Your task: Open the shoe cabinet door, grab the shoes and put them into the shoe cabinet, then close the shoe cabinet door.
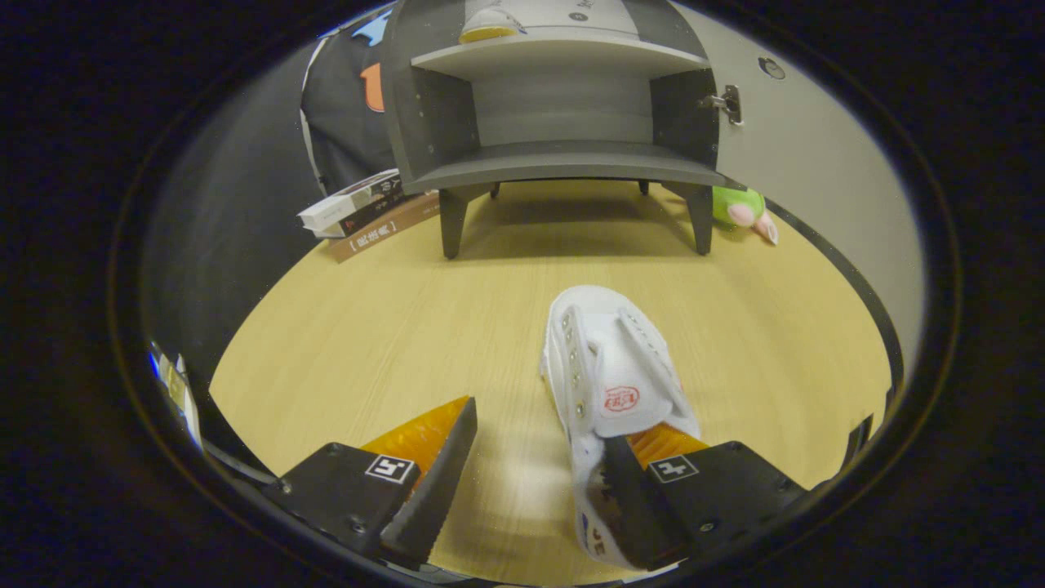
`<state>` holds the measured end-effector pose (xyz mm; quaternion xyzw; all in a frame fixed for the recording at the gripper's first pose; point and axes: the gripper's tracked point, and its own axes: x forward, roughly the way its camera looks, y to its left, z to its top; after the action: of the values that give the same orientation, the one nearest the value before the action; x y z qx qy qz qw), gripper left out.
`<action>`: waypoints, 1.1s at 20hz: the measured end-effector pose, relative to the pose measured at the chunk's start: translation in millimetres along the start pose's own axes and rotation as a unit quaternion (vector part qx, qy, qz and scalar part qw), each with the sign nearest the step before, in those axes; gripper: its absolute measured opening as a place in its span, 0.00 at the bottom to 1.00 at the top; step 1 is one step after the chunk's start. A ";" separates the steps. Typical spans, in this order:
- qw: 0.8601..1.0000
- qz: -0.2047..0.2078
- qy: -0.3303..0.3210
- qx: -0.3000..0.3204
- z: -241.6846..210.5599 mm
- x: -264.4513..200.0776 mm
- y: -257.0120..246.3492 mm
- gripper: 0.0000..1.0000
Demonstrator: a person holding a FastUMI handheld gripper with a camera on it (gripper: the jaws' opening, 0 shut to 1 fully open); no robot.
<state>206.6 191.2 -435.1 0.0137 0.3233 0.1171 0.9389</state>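
Note:
A white shoe (614,376) lies on the wooden table (392,327), toe pointing toward the cabinet. My gripper (531,482) is open: the right finger (645,506) sits inside the shoe's opening at the heel, while the left finger (433,474) stands well apart on the shoe's left, over bare table. Beyond the shoe, the grey shoe cabinet (563,106) stands on short legs with its door (816,163) swung open to the right. Its lower shelf is bare. Another white shoe with a yellow sole (488,26) rests on the upper shelf.
A stack of books (367,212) lies to the left of the cabinet's legs. A green and pink plush toy (744,211) sits behind the cabinet's right leg, under the open door. Bare table stretches between the shoe and the cabinet.

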 end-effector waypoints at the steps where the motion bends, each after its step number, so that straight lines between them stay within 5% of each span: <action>1: 1.000 0.003 -0.005 -0.001 2.6 2.7 -0.1 0.89; 4: 1.000 0.008 -0.006 0.006 5.1 12.0 -4.8 0.75; 8: 1.000 -0.015 -0.013 0.010 6.5 16.5 -19.5 0.16; 16: 1.000 -0.013 -0.019 -0.008 30.6 -18.4 -18.9 0.09; 22: 0.997 -0.023 -0.071 -0.019 101.5 -87.1 -19.9 0.09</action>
<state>206.2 157.0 -304.3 -0.0034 0.2539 0.1006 0.9620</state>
